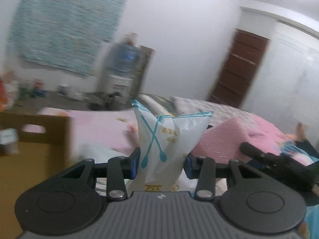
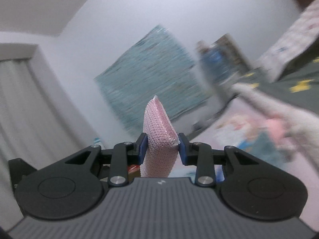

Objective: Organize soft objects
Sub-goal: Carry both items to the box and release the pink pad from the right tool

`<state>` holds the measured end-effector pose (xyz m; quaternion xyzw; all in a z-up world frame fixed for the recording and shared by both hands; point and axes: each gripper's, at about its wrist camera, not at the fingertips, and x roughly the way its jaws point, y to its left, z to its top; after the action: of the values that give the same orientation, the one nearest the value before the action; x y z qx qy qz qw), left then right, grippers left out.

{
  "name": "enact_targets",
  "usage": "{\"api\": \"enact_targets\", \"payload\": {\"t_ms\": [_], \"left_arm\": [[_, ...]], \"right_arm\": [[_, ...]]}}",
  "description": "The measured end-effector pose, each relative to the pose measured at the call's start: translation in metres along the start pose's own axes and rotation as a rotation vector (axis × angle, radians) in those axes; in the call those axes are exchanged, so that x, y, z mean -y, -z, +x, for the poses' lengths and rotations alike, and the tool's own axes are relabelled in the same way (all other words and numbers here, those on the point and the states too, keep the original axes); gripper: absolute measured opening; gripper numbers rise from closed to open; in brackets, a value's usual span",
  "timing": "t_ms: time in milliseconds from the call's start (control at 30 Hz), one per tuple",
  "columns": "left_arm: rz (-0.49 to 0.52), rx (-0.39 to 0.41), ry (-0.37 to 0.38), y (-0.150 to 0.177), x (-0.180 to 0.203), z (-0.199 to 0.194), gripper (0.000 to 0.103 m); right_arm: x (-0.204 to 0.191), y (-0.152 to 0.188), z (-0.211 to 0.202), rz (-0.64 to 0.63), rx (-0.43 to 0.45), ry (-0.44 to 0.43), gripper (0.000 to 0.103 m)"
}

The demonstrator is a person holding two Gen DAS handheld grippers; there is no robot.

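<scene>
White plastic bag (image 1: 161, 139) with teal spoon print clamped upright in left hand-held gripper (image 1: 161, 164), above the pink bed (image 1: 99, 127). Pink mesh sponge (image 2: 159, 137) clamped in right hand-held gripper (image 2: 162, 149), raised against the wall (image 2: 119, 29). Background blurred.

Plastic bag (image 1: 159, 139): you hold it upright, white, crumpled, teal crossed-spoon print, pinched mid-body.
Pink sponge (image 2: 159, 135): you hold it upright, mesh-covered, squeezed narrow, tip tilted left.
</scene>
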<state>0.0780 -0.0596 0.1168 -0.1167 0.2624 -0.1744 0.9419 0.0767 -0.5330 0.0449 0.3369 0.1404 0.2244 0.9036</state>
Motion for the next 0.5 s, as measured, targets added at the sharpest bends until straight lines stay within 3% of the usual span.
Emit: {"api": "enact_targets", "payload": {"t_ms": [100,267,367,500], "left_arm": [[-0.017,0.020,-0.101,-0.016,-0.033,-0.015,0.044],[-0.091,0.039,-0.262,-0.032,-0.096,-0.024,0.044],[-0.137,0.055,-0.348,-0.035,-0.128,-0.024,0.044],[-0.190,0.064,-0.399,-0.029,-0.164,-0.033,0.044]], "right_arm": [[-0.023,-0.003,0.047,0.014,-0.110,-0.097,0.031],[-0.063,0.004,0.141,0.012,-0.319,-0.185,0.031],[-0.091,0.021,0.202,0.002,-0.461,-0.195,0.031],[-0.125,0.051,0.278,-0.046,-0.622,-0.162,0.031]]}}
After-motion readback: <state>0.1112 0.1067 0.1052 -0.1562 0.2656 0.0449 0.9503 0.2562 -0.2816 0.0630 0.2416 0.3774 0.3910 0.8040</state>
